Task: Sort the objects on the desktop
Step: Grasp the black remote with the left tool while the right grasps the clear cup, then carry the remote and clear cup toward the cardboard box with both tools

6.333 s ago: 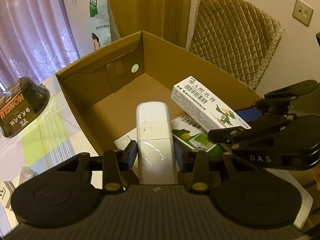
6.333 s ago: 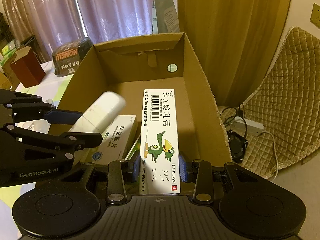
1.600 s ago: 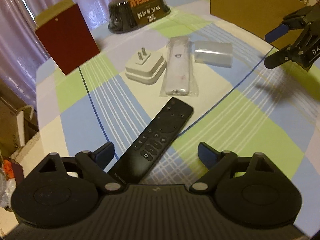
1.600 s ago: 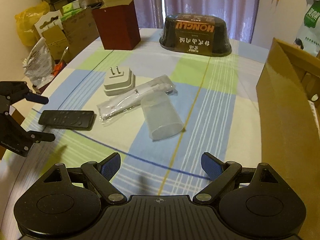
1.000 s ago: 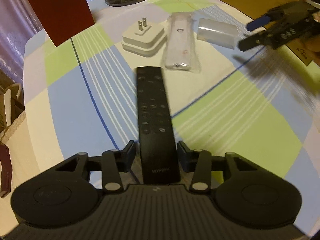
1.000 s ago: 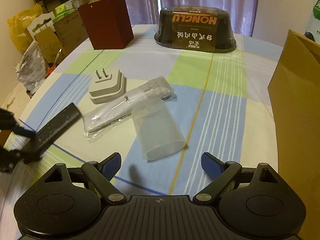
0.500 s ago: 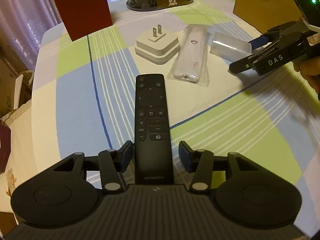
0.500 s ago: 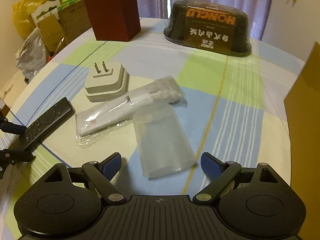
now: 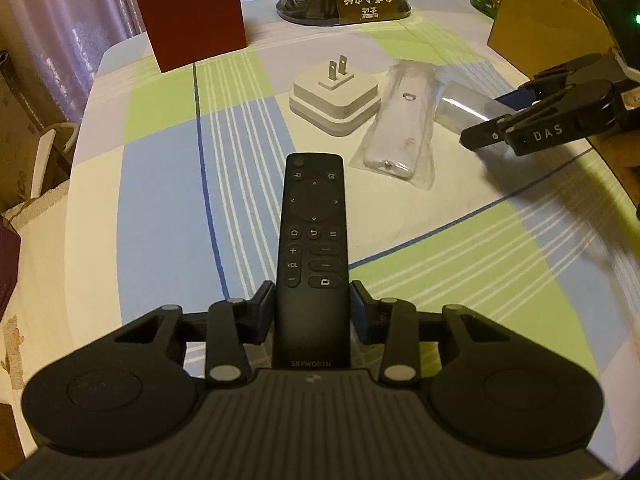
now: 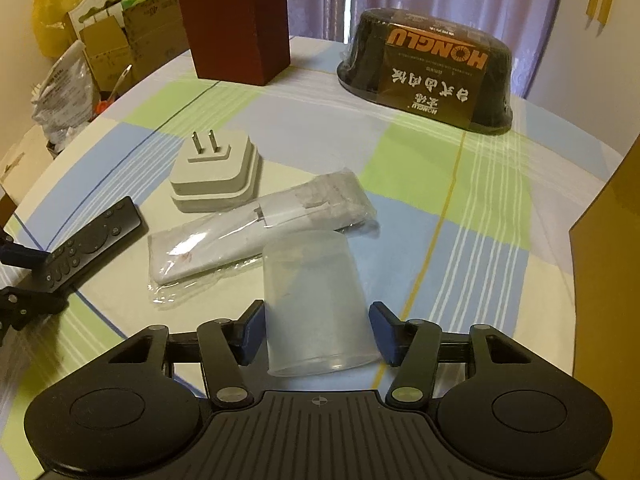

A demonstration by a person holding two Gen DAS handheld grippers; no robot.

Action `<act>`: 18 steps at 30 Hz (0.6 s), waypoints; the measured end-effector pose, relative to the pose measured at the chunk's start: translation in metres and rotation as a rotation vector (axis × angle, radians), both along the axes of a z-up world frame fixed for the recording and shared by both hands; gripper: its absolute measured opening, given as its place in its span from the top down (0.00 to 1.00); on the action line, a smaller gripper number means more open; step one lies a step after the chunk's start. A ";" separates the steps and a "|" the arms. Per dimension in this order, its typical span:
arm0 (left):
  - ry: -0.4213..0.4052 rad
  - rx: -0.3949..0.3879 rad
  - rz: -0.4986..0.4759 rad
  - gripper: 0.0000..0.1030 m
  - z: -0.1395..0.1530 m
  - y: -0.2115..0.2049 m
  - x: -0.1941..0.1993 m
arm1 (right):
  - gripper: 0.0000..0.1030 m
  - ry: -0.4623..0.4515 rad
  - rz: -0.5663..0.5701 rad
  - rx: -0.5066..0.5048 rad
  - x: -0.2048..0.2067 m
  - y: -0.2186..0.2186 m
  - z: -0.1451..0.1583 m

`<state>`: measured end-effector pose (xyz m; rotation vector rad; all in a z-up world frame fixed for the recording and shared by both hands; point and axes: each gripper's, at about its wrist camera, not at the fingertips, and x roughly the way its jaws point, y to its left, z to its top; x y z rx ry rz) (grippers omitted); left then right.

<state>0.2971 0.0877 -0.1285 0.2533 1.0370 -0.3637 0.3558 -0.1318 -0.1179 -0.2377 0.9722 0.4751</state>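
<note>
Here the left claw clamps the remote; the right claw brackets the cup, unclosed

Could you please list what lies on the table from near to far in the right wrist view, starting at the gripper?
Right gripper → translucent plastic cup lying on its side → white remote in a plastic bag → white plug adapter → dark red box.

Dim warm indoor light, yellowish cast. Strong fisheye bending, dark vignette at corners. Motion blur on tablecloth at right edge of left view. Glare on plastic wrap. Soft shadows under objects.
</note>
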 end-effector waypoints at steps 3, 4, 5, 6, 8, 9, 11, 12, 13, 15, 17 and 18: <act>-0.008 0.012 0.000 0.67 0.001 -0.002 -0.007 | 0.47 0.002 -0.005 -0.023 -0.007 -0.001 0.001; -0.007 0.012 0.000 0.67 0.001 -0.002 -0.011 | 0.47 0.006 -0.009 -0.020 -0.011 -0.003 0.002; -0.004 0.012 -0.002 0.67 0.001 -0.002 -0.015 | 0.48 0.007 -0.012 -0.016 -0.015 -0.005 0.003; -0.001 0.012 -0.005 0.67 0.002 -0.002 -0.020 | 0.48 0.008 -0.013 -0.013 -0.020 -0.008 0.004; 0.005 0.007 -0.008 0.67 0.004 -0.003 -0.030 | 0.48 0.011 -0.017 -0.007 -0.030 -0.012 0.007; 0.007 0.003 -0.009 0.67 0.005 -0.003 -0.035 | 0.48 0.011 -0.020 -0.005 -0.037 -0.014 0.009; 0.011 -0.004 -0.012 0.67 0.008 -0.004 -0.046 | 0.48 0.022 -0.031 0.006 -0.049 -0.020 0.013; 0.013 -0.008 -0.013 0.67 0.010 -0.005 -0.051 | 0.48 0.027 -0.033 0.009 -0.057 -0.023 0.015; 0.014 -0.013 -0.014 0.67 0.013 -0.006 -0.056 | 0.48 0.027 -0.032 0.009 -0.064 -0.025 0.018; 0.018 -0.021 -0.019 0.67 0.018 -0.009 -0.066 | 0.48 0.030 -0.037 0.013 -0.079 -0.030 0.023; 0.016 -0.027 -0.029 0.67 0.023 -0.015 -0.076 | 0.48 0.037 -0.050 0.026 -0.096 -0.036 0.029; 0.016 -0.031 -0.034 0.67 0.027 -0.018 -0.080 | 0.48 0.040 -0.054 0.030 -0.104 -0.038 0.032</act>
